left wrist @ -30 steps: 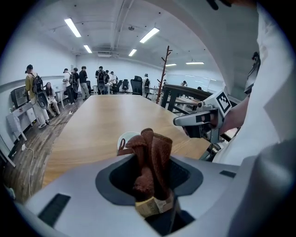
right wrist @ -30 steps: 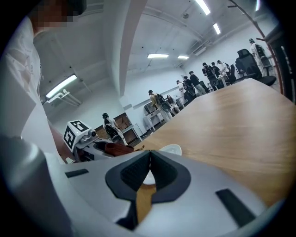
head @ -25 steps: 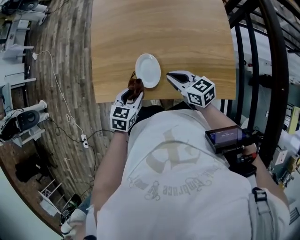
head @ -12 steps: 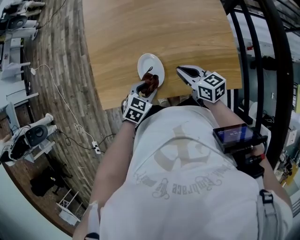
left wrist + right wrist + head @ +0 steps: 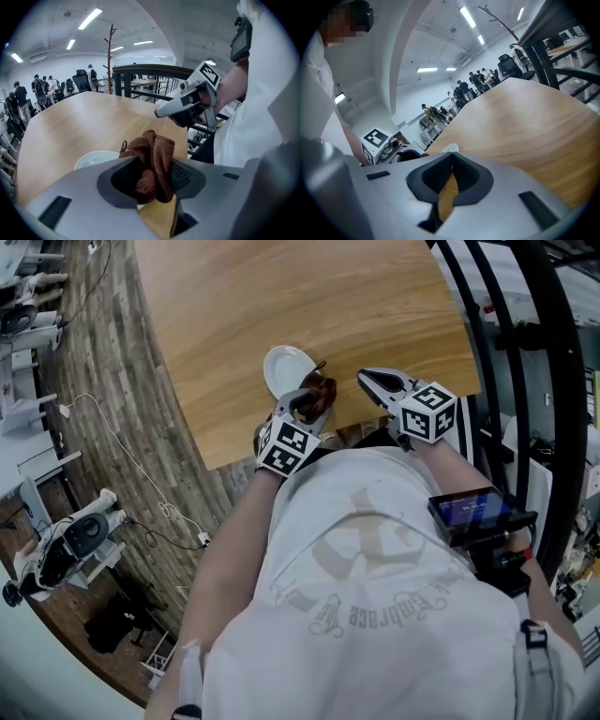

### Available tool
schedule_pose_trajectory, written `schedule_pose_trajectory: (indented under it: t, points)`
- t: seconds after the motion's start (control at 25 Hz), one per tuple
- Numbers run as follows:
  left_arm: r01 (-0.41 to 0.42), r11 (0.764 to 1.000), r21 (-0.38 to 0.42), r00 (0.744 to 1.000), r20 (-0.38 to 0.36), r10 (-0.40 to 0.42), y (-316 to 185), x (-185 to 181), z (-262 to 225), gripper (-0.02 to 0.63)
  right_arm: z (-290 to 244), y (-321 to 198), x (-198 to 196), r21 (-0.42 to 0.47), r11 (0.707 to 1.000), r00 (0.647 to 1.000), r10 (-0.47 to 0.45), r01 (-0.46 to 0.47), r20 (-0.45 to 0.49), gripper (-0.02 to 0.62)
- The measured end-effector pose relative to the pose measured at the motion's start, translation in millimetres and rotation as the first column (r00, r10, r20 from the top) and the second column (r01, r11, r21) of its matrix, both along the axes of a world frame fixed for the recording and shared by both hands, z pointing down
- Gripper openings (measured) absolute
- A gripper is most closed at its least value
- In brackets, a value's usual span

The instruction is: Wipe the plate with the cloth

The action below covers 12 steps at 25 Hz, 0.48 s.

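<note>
One second has carried the left gripper (image 5: 307, 407) from the near-left side of the plate (image 5: 281, 367) across to its near-right rim, so a first pass over the dish seems made, though more strokes are probably needed. Its jaws are clamped on the cloth (image 5: 317, 392), a rust-brown, nubby fabric bunched into soft folds. The plate is small, round and glossy white, lying near the edge of the pale wood-grain table (image 5: 375, 296). The right gripper (image 5: 373, 382) hovers just beside, jaws pressed together on nothing.
</note>
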<state>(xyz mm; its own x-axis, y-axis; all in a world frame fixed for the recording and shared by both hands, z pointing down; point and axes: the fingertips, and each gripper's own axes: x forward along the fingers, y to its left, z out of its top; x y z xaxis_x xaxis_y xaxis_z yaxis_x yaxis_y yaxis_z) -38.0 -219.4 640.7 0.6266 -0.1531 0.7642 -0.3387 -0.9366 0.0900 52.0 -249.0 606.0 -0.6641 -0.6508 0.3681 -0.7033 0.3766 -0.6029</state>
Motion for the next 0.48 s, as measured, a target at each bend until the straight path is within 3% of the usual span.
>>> schedule_pose_trajectory:
  t: [0.24,0.48]
  points:
    - [0.004,1.000,0.021,1.000,-0.016,-0.004,-25.4,17.4,-4.4,0.170,2.1,-1.6,9.5,-0.004,1.000,1.000,0.029,-0.029,-0.008,0.014]
    - [0.001,0.999,0.034,0.997,0.073,-0.003,-39.8,-1.4,5.7,0.170,-0.1,-5.8,10.7,0.002,0.999,0.999,0.037,-0.037,-0.007,0.014]
